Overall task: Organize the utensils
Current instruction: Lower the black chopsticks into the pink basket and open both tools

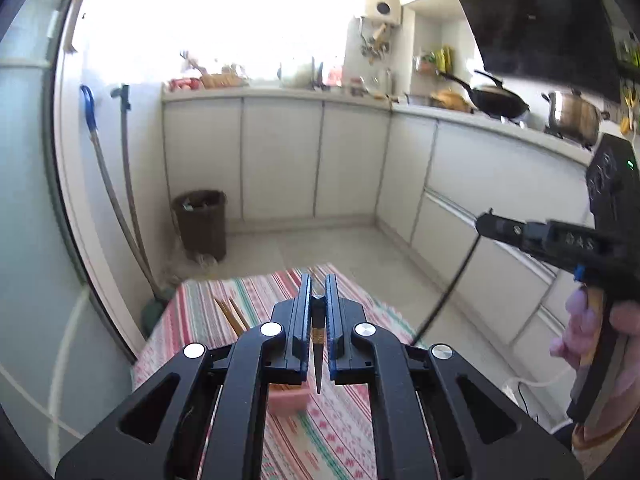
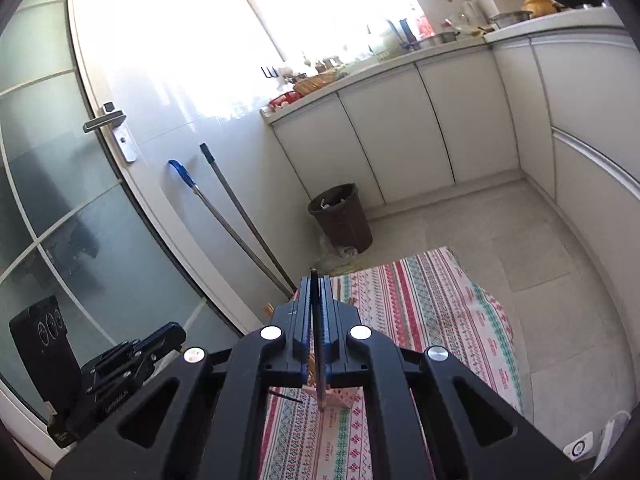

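My left gripper (image 1: 319,284) is shut on a dark chopstick (image 1: 318,344) with a gold band, its thin tip hanging down over a pink holder (image 1: 288,398) on the striped tablecloth (image 1: 340,432). My right gripper (image 2: 319,280) is shut on another dark chopstick (image 2: 319,344), its tip over the pink lattice holder (image 2: 340,398). Wooden chopsticks (image 1: 232,314) stick up left of the left gripper. The right gripper also shows in the left wrist view (image 1: 486,224), held high at the right. The left gripper body shows in the right wrist view (image 2: 132,356) at lower left.
The table with the striped cloth (image 2: 420,300) stands beside a glass door (image 2: 48,200). A brown waste bin (image 1: 200,222) and two mop handles (image 1: 120,200) are by the wall. White kitchen cabinets (image 1: 280,160) with a wok (image 1: 496,100) and pot (image 1: 572,116) are behind.
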`<state>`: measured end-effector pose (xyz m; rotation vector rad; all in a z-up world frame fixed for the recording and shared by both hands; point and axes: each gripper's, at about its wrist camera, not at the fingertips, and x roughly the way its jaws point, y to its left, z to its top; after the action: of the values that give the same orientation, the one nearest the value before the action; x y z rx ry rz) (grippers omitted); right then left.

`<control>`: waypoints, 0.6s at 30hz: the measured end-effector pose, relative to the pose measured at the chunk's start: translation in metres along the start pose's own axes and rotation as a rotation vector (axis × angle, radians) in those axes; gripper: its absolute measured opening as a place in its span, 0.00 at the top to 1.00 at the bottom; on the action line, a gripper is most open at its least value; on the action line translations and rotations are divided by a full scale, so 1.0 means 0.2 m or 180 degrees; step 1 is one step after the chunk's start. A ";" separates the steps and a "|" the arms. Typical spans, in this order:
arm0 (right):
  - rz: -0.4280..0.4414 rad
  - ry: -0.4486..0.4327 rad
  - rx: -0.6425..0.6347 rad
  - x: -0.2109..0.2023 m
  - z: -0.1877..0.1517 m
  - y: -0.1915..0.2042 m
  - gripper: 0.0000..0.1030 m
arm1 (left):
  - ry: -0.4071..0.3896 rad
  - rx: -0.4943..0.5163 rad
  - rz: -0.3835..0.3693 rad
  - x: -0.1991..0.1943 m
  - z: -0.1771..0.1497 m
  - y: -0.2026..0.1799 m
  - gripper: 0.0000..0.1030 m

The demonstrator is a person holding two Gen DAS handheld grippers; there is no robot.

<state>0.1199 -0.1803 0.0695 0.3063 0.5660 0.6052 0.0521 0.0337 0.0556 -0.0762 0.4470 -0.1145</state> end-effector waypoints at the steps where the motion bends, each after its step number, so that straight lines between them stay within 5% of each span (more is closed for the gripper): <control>1: 0.0017 -0.0033 -0.0044 0.00 0.02 0.03 0.96 | -0.0027 -0.0036 0.0006 0.00 0.03 0.01 0.94; 8: 0.0103 -0.0052 -0.0232 0.15 0.11 0.17 0.96 | 0.0045 -0.0299 0.0092 0.20 0.08 0.16 0.94; 12: 0.0090 0.0096 -0.0175 0.31 0.07 0.15 0.96 | 0.0459 -0.0651 0.0121 0.43 -0.03 0.32 0.94; 18: 0.0044 0.0194 -0.0092 0.47 0.04 0.13 0.96 | 0.0287 -0.0918 0.0222 0.34 -0.01 0.44 0.88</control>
<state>0.1769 -0.1024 0.0494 0.2654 0.6137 0.6372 0.1193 0.1117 0.0159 -0.3394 0.5537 0.0158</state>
